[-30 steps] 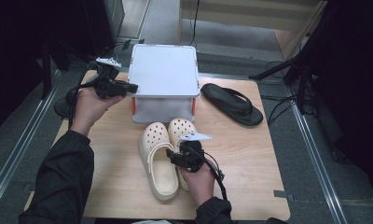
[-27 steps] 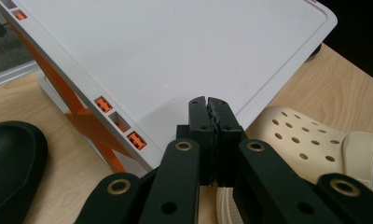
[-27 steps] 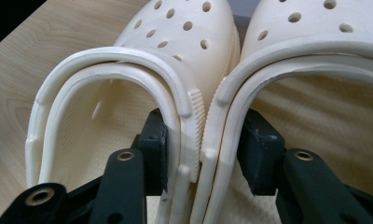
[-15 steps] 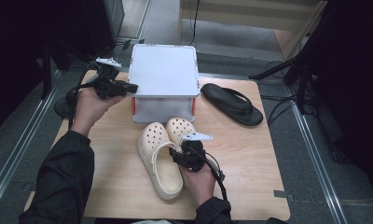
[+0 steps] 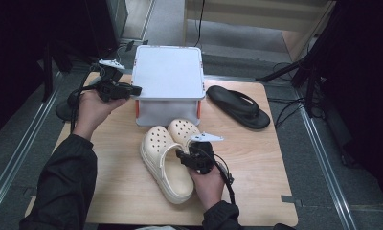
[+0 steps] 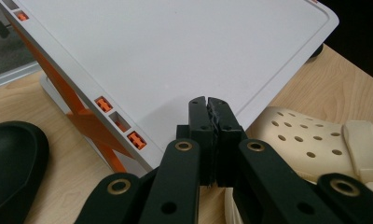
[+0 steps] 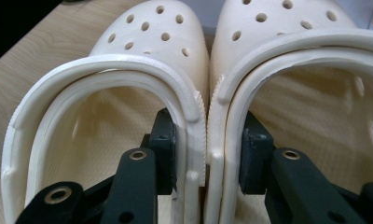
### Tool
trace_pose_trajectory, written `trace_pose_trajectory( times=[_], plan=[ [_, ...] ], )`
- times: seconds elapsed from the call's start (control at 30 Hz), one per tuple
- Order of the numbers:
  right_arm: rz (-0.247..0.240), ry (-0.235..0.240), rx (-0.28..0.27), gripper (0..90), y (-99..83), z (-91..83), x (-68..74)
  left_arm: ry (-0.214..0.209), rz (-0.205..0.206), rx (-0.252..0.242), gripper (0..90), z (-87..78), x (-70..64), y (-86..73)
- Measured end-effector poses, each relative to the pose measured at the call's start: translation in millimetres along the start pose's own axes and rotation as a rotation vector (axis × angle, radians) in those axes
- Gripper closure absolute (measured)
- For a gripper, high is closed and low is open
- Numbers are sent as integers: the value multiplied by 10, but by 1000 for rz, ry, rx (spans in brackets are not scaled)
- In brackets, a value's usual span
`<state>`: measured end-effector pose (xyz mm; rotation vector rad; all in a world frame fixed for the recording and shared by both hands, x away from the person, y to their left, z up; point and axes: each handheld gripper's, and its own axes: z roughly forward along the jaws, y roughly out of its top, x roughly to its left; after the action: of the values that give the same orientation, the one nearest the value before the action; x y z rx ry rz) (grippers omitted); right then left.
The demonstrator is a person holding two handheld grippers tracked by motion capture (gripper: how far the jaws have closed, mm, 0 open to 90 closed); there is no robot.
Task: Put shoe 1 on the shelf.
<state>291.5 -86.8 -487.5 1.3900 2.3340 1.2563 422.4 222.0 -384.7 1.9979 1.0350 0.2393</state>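
Two cream clogs lie side by side on the wooden table, the left clog and the right clog. My right gripper has one jaw inside each clog and is shut on their two touching inner walls near the heels. A white box with a flat lid and orange clips stands behind them. My left gripper hovers at the lid's left edge, shut with nothing between its jaws.
A black flip-flop lies to the right of the box. The table has bare wood at its left and right front. Cables and dark stands surround it on the floor.
The left clog's heel has swung slightly to the right, toward my right hand. The left gripper has stayed at the lid's edge.
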Motion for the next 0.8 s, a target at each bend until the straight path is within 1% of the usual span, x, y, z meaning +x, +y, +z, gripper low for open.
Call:
trace_pose_trajectory(
  times=[0.07,0.23,0.43,0.5,0.63,0.73,0.8],
  plan=[
    [-5,10,0,657,34,-9,-4,-2,1,-2,895,0,3,-2],
    [-24,11,5,657,121,-15,-4,-4,2,0,895,2,5,2],
    [-46,29,0,657,295,-4,-68,-2,0,1,895,1,4,3],
    [-57,34,-2,657,368,20,-85,-2,-3,0,895,1,3,0],
    [-82,22,-8,657,519,96,-120,-2,-4,-2,895,3,-1,-1],
    [-82,15,-9,656,642,161,-148,-11,-3,-6,895,26,-12,3],
    [-82,10,-7,656,720,212,-169,-4,-1,-6,896,33,-33,6]
  ],
)
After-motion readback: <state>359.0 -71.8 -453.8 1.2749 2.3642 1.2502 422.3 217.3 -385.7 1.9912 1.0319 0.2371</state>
